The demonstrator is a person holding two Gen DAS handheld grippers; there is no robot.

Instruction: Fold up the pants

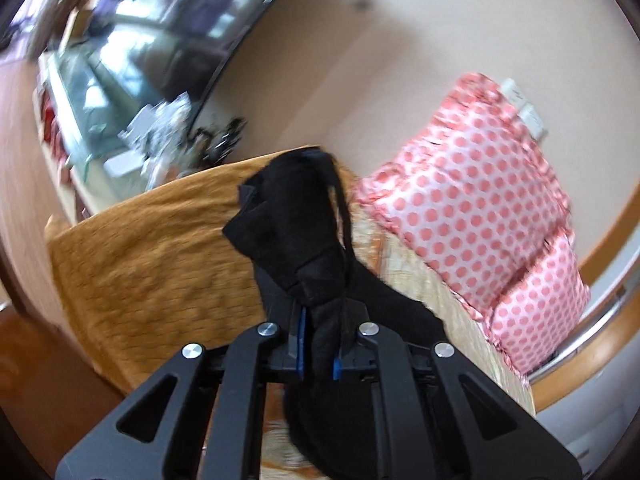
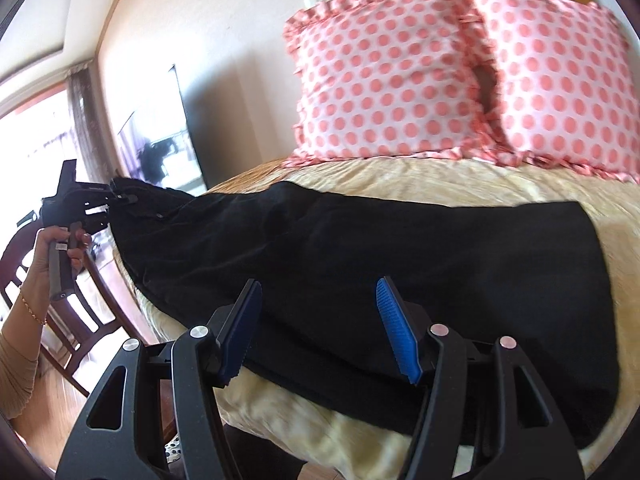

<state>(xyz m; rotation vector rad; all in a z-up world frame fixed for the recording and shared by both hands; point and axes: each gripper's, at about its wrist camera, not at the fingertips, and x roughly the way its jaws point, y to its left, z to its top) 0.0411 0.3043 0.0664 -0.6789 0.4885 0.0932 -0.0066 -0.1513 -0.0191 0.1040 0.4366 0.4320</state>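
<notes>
Black pants [image 2: 360,248] lie stretched across the bed, waist end at the left, leg ends at the right. My left gripper [image 1: 316,344] is shut on the bunched waist end of the pants [image 1: 296,232] and holds it lifted off the bed's left edge; it also shows in the right wrist view [image 2: 116,200]. My right gripper [image 2: 320,320] is open and empty, its blue pads [image 2: 396,332] spread just above the near edge of the pants' middle.
Two pink polka-dot pillows [image 2: 384,76] stand against the wall at the bed's head. The bed has a tan and orange cover [image 1: 152,256]. A dark wooden chair [image 2: 60,312] stands at the bed's left. A mirror or window [image 1: 160,40] is beyond.
</notes>
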